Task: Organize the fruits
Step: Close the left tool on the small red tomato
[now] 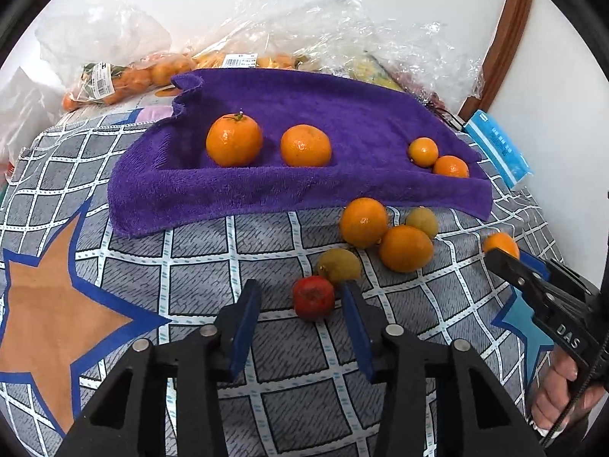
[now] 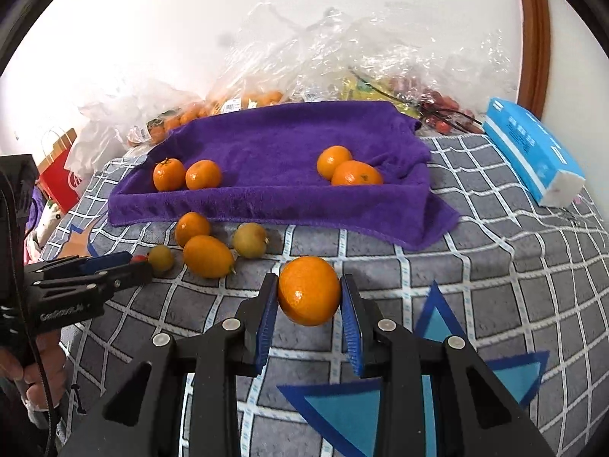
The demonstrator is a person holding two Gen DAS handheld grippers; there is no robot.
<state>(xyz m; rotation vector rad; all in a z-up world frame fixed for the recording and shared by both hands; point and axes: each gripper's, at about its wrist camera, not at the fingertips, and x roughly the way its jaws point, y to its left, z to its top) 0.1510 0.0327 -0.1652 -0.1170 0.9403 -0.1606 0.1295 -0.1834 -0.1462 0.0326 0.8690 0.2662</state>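
A purple towel [image 1: 304,190] lies on the checked cloth with two larger oranges [image 1: 234,139] at its left and two smaller ones [image 1: 423,151] at its right. In front of it sit loose fruits: two oranges [image 1: 363,221], two yellow-green fruits [image 1: 339,265] and a small red fruit [image 1: 314,298]. My left gripper [image 1: 300,285] is open, with the red fruit between its fingertips and a gap on the left side. My right gripper [image 2: 309,278] is shut on an orange [image 2: 308,291], held just above the cloth to the right of the pile.
Crumpled clear plastic bags [image 1: 323,26] with more packed fruit stand behind the towel against the wall. A blue tissue pack [image 2: 533,156] lies at the right. A red paper bag [image 2: 61,179] is at the far left. A brown wooden frame [image 1: 506,38] rises at the right.
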